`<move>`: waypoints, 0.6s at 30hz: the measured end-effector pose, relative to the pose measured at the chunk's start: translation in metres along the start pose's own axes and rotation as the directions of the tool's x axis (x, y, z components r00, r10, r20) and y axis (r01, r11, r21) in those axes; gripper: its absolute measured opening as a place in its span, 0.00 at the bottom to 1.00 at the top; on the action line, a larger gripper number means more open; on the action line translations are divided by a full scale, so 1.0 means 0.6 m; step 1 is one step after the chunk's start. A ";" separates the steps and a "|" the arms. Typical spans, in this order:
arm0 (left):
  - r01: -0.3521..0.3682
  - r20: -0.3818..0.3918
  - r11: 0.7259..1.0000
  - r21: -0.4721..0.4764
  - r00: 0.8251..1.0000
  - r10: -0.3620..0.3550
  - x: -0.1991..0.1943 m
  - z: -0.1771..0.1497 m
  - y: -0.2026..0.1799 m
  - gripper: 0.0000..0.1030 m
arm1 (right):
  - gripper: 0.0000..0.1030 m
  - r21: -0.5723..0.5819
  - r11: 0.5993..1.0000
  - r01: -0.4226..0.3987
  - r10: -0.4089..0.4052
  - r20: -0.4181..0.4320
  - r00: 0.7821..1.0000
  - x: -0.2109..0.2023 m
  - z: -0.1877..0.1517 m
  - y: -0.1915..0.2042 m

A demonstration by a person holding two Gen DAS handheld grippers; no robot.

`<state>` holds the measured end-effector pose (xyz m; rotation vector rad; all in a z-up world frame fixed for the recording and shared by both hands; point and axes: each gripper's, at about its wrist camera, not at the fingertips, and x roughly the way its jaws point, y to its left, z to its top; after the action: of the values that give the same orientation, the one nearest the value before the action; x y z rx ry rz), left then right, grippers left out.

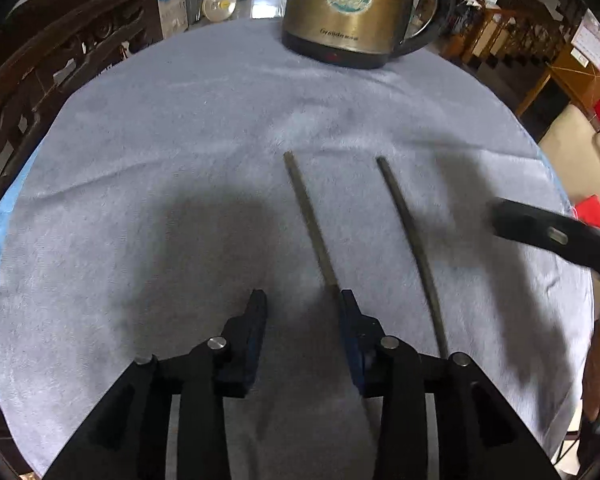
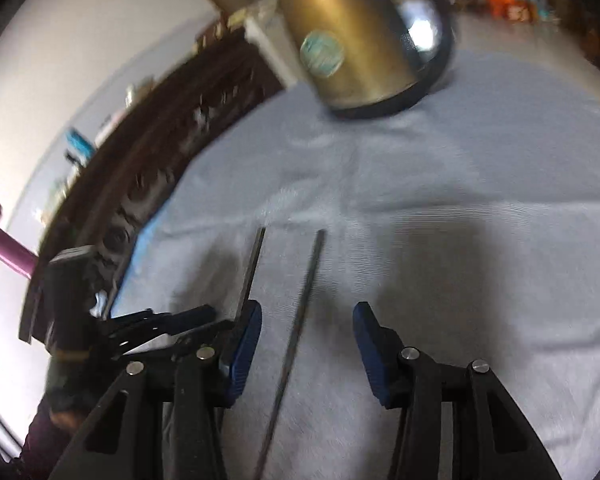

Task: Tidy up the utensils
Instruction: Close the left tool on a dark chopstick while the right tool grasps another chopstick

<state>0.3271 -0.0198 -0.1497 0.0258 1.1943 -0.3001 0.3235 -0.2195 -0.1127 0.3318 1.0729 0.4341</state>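
Two chopsticks (image 1: 308, 220) are lying side by side on the table (image 1: 180, 160). The left tool (image 1: 303, 304) is standing parted and empty beside one; the right tool (image 2: 307, 316) is straddling the other, not pressing it.

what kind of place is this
Probably a home dining area: a cloth-covered table holds an electric kettle and two chopsticks, with a carved wooden chair alongside.

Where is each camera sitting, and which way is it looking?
Left wrist view: sits on the left tongs, looking down along them at two chopsticks on the grey-blue cloth; its own open fingers show, with the right tongs at the right edge.
Right wrist view: sits on the right tongs, tilted and blurred, looking down at one chopstick between its open fingers; the left tongs show on the left.
Both show: the chopsticks, the cloth and the gold kettle.
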 end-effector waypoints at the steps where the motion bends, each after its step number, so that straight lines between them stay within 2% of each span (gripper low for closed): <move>1: 0.003 -0.005 1.000 -0.004 1.000 -0.003 -0.004 -0.002 0.007 0.36 | 0.38 -0.001 1.000 0.017 -0.017 -0.048 0.999 0.023 0.013 0.007; 3: 0.013 -0.010 1.000 -0.025 1.000 -0.013 -0.013 -0.003 0.028 0.36 | 0.32 -0.011 0.997 0.073 -0.074 -0.116 0.991 0.059 0.027 0.016; 7: 0.034 -0.003 0.998 -0.049 0.999 -0.035 -0.031 0.000 0.057 0.36 | 0.30 -0.042 0.983 0.179 -0.184 -0.190 0.964 0.111 0.048 0.034; 10: 0.047 0.007 0.997 -0.061 0.999 -0.047 -0.041 0.005 0.066 0.37 | 0.22 -0.082 0.965 0.249 -0.260 -0.198 0.945 0.130 0.053 0.054; 11: 0.047 0.009 0.997 -0.063 0.999 -0.047 -0.044 0.007 0.066 0.37 | 0.14 -0.090 0.958 0.272 -0.285 -0.196 0.938 0.132 0.055 0.058; 13: 0.044 0.005 0.997 -0.068 0.999 -0.044 -0.041 0.015 0.065 0.37 | 0.11 -0.115 0.944 0.308 -0.326 -0.198 0.924 0.137 0.055 0.065; 18: 0.025 -0.030 0.997 -0.076 0.999 -0.028 -0.020 0.037 0.048 0.37 | 0.07 -0.130 0.934 0.333 -0.353 -0.192 0.916 0.129 0.047 0.064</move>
<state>0.3501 0.0063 -0.1346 -0.0516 1.2373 -0.2784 0.3733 -0.1494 -0.1420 0.0072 1.2869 0.2055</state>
